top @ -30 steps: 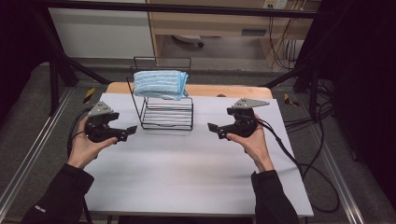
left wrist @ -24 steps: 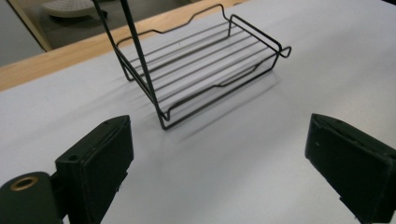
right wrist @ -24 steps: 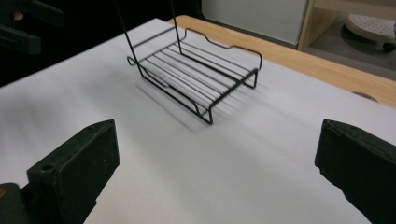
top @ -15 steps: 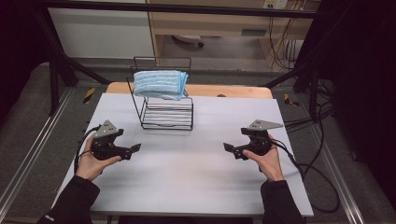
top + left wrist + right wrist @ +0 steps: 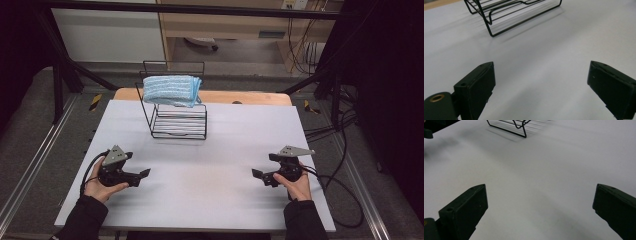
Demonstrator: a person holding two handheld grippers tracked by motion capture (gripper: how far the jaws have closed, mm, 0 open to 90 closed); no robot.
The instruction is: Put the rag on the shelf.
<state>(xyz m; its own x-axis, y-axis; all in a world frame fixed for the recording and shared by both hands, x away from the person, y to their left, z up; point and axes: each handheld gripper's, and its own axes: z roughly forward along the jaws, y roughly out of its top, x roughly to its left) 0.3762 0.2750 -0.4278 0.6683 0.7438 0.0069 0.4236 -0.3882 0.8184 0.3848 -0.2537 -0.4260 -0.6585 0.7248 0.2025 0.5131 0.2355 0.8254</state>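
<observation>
Resting low in the frame, left claw (image 5: 144, 173) and right claw (image 5: 256, 174) gape wide, empty; blue towel (image 5: 171, 90) already drapes wire rack (image 5: 176, 120), nothing apparently left.

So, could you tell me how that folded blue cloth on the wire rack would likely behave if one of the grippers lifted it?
The blue cloth looks soft and layered, so it would probably sag and unfold. Its edge already droops over the wire rack, suggesting floppiness. It seems light; the thin rack might shift if tugged.
</observation>
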